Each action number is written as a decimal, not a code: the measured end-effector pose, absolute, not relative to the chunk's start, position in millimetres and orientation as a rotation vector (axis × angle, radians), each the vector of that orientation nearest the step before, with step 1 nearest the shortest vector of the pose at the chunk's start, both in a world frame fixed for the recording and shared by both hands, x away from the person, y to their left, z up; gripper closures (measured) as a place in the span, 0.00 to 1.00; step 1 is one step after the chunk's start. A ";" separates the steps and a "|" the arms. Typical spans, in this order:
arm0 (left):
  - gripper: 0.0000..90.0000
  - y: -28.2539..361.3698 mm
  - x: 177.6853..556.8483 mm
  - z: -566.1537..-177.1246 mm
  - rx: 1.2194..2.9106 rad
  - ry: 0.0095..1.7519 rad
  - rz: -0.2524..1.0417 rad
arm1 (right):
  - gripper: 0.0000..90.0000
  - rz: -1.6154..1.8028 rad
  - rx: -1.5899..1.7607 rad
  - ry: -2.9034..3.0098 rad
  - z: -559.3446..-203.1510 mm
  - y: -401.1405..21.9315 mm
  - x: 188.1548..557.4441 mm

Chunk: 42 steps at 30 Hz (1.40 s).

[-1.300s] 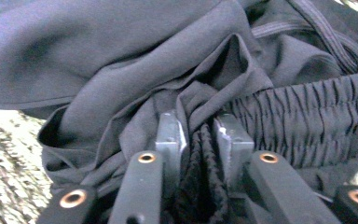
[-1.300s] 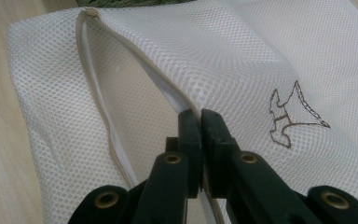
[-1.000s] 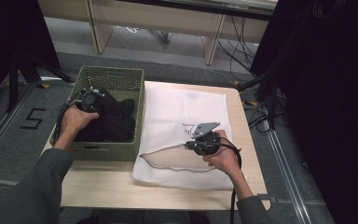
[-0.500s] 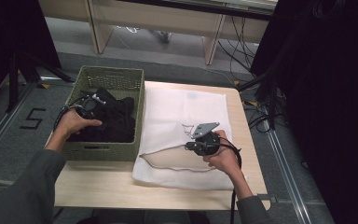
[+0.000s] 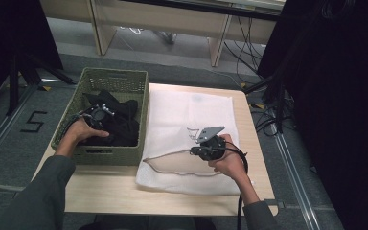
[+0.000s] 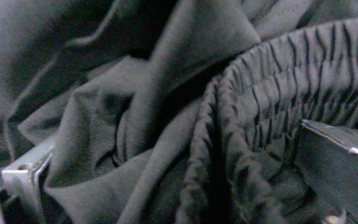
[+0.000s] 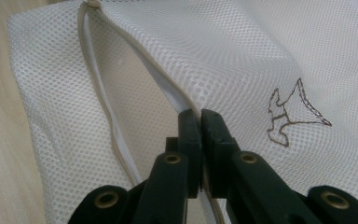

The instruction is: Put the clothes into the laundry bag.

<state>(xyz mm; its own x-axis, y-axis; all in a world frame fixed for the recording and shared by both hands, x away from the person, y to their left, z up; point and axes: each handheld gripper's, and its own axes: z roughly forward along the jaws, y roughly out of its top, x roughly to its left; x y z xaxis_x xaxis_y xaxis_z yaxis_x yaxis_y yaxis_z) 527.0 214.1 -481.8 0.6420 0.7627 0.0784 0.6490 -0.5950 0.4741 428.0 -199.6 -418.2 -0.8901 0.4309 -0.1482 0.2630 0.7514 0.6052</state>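
Wood table (image 5: 105, 191) w/ a big white mesh bag (image 5: 191, 115) lying flat on it. Green basket (image 5: 117, 79) sits just left of the bag, touching it, full of black clothes (image 5: 120, 122). Left gripper (image 5: 96, 115) is down in the basket; jaws just opened wide, cloth bunched btwn them, not squeezed. Right gripper (image 7: 200, 121) is clamped tight on the bag's open edge.

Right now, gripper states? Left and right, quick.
Left gripper: jaws have just been opening, now open, down on the black clothing in the green basket.
Right gripper: shut on the white mesh bag, at its opening edge.
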 end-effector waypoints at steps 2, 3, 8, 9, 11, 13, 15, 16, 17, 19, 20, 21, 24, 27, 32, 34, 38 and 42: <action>0.00 216.1 526.0 -485.2 2.469 1.118 0.364 | 0.98 0.860 0.539 2.674 -418.2 -199.4 428.0; 0.00 215.1 525.3 -485.9 2.488 1.108 0.366 | 0.98 0.860 0.540 2.673 -418.1 -199.4 427.9; 0.27 214.5 524.4 -482.1 2.511 1.158 0.396 | 0.98 0.861 0.540 2.670 -417.7 -199.2 427.9; 0.34 215.6 524.1 -481.1 2.502 1.167 0.397 | 0.98 0.862 0.541 2.670 -417.6 -199.3 427.8; 0.48 216.9 524.0 -479.2 2.490 1.189 0.407 | 0.98 0.863 0.538 2.667 -417.3 -199.5 427.8; 0.54 217.0 524.5 -478.7 2.484 1.204 0.410 | 0.98 0.863 0.537 2.667 -417.2 -199.6 427.7; 0.66 216.1 525.4 -476.3 2.465 1.238 0.413 | 0.98 0.864 0.544 2.670 -417.1 -199.2 427.6; 0.69 216.1 525.4 -476.3 2.465 1.238 0.413 | 0.98 0.864 0.544 2.670 -417.1 -199.2 427.6; 0.72 217.1 525.4 -475.2 2.455 1.246 0.412 | 0.98 0.858 0.542 2.665 -416.8 -199.3 427.3; 0.75 222.0 524.8 -471.3 2.389 1.280 0.399 | 0.98 0.865 0.542 2.670 -417.0 -199.6 428.1; 0.76 222.0 524.8 -471.3 2.389 1.280 0.399 | 0.98 0.865 0.542 2.670 -417.0 -199.6 428.1; 0.76 223.3 524.5 -468.8 2.364 1.286 0.399 | 0.98 0.867 0.543 2.671 -417.1 -199.6 428.0; 0.78 226.9 524.2 -454.4 2.245 1.292 0.383 | 0.98 0.870 0.543 2.673 -417.1 -199.9 428.8; 0.78 229.6 521.9 -438.3 2.156 1.283 0.366 | 0.98 0.872 0.545 2.671 -416.9 -199.9 428.5; 0.78 241.4 513.3 -409.0 1.987 1.286 0.332 | 0.98 0.876 0.549 2.669 -416.3 -200.5 428.8; 0.78 244.1 511.2 -403.4 1.966 1.279 0.319 | 0.98 0.876 0.547 2.669 -416.3 -200.4 429.0; 0.78 255.0 495.9 -378.5 1.818 1.254 0.264 | 0.98 0.875 0.551 2.663 -415.5 -200.8 428.8; 0.78 257.9 483.8 -367.4 1.769 1.238 0.231 | 0.98 0.879 0.555 2.668 -415.8 -200.6 429.0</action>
<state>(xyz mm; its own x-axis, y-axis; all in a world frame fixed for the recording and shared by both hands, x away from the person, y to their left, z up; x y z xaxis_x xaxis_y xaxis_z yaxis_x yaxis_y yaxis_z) 483.8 257.9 -367.4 0.4732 0.8149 -0.3346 0.6391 -0.0561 0.7671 429.0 -200.6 -415.8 -0.8877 0.4388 -0.1393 0.2701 0.7414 0.6143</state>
